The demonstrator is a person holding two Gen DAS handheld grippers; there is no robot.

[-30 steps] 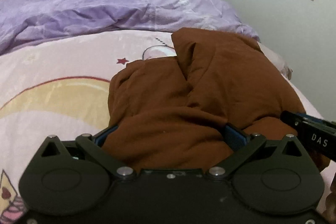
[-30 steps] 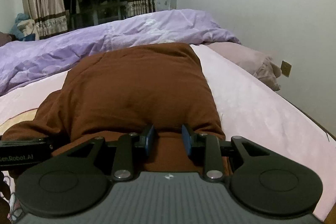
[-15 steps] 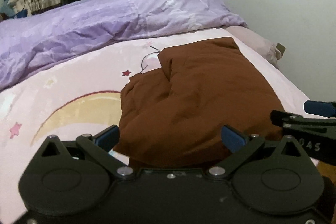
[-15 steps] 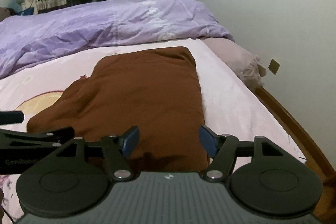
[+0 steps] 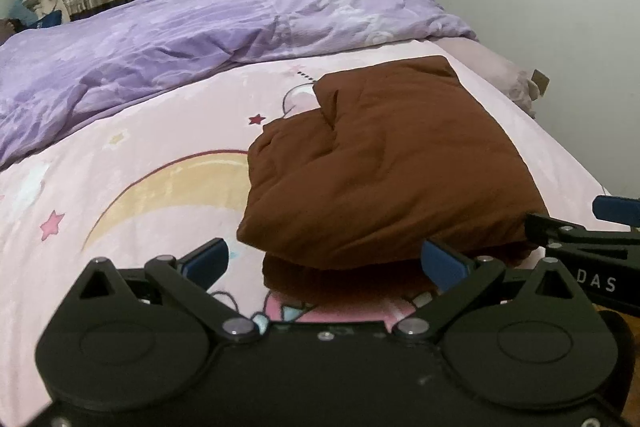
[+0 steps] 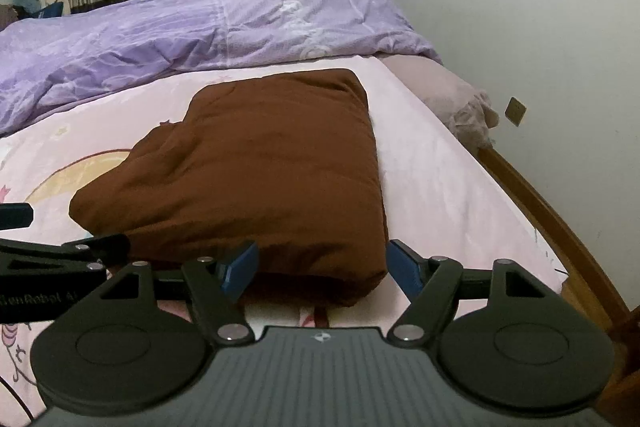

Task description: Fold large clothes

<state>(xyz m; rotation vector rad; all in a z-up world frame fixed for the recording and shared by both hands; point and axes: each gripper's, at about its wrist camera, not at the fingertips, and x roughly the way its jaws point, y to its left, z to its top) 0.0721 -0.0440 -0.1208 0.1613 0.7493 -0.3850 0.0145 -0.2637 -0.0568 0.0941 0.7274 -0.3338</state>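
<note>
step: release after a fold | brown garment [image 6: 256, 163] folded on bed [image 6: 448, 187], near its right edge | right gripper [image 6: 320, 265] jaws just opened, nothing between | left gripper [image 5: 324, 259] spread wide, empty | next: check left side bunching, regrip near edge, likely.

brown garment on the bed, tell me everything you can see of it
The brown garment is a soft, thick-looking plain fabric, folded into a rough rectangular bundle with a crease and a bulging lobe on its left side. It lies flat on the pink cartoon bedsheet, short of the purple duvet. Neither open gripper touches it.
</note>
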